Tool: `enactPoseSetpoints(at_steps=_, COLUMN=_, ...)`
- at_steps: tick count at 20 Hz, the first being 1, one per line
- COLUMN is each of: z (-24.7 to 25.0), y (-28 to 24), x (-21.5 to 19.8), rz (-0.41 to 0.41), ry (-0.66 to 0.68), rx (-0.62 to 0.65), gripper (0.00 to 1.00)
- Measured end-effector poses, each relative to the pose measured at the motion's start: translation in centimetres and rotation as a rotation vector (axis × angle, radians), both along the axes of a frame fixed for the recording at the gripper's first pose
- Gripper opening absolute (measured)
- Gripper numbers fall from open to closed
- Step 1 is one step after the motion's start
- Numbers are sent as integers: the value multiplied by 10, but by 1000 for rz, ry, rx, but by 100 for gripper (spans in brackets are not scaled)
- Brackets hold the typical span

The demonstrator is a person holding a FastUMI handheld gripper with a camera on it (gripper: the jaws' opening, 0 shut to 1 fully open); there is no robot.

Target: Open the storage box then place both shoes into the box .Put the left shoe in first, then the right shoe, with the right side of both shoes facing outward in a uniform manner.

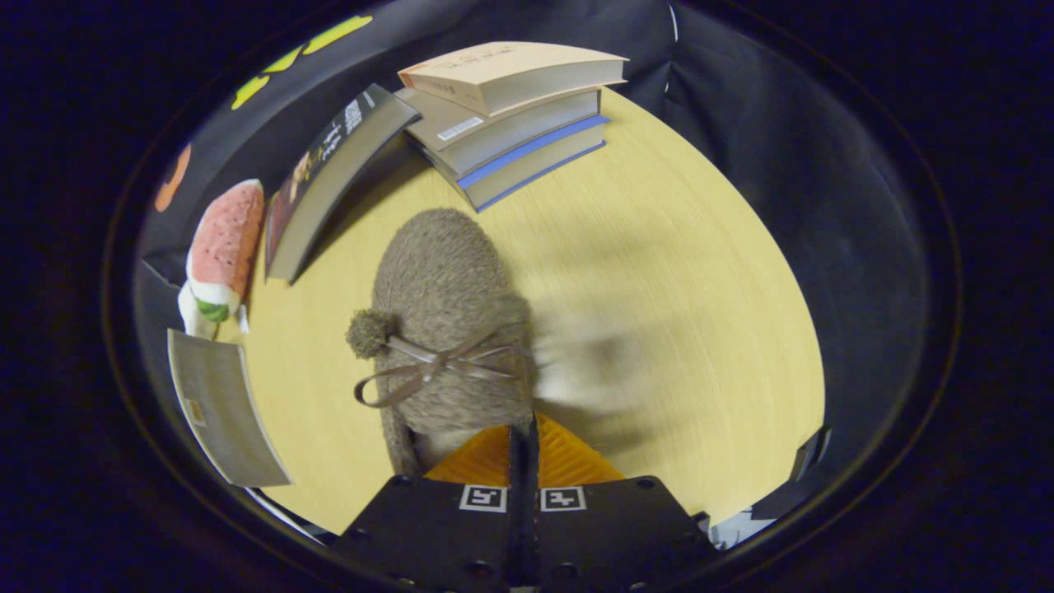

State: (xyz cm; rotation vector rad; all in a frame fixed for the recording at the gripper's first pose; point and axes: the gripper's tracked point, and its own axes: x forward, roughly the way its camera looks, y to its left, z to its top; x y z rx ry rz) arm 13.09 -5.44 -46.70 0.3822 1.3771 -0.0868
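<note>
**Slipper in the tool's grip, box yet to be filled**

We look across the pale wooden bench (659,272), where a stack of books (510,115) lies well beyond our fingers. The furry brown shoe (449,313), bow and pompom on top, sits just ahead of the tool (524,445), whose fingers are closed together, apparently pinching its heel rim. We judge both placements remain. The book covers' writing is too small to read.
</note>
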Motion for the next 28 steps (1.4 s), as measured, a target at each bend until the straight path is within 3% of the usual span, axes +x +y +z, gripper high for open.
enactPoseSetpoints(at_steps=6, z=17, y=27, x=-13, rz=-60, ry=32, rx=98, gripper=1)
enactPoseSetpoints(at_steps=12, z=94, y=91, x=-7, rz=-81, ry=-32, rx=289, gripper=0)
enactPoseSetpoints(at_steps=21, z=212, y=246, x=-9, rz=131, ry=-161, rx=313, gripper=0)
enactPoseSetpoints(at_steps=28, z=228, y=374, x=-35, rz=266, ry=-135, rx=283, gripper=0)
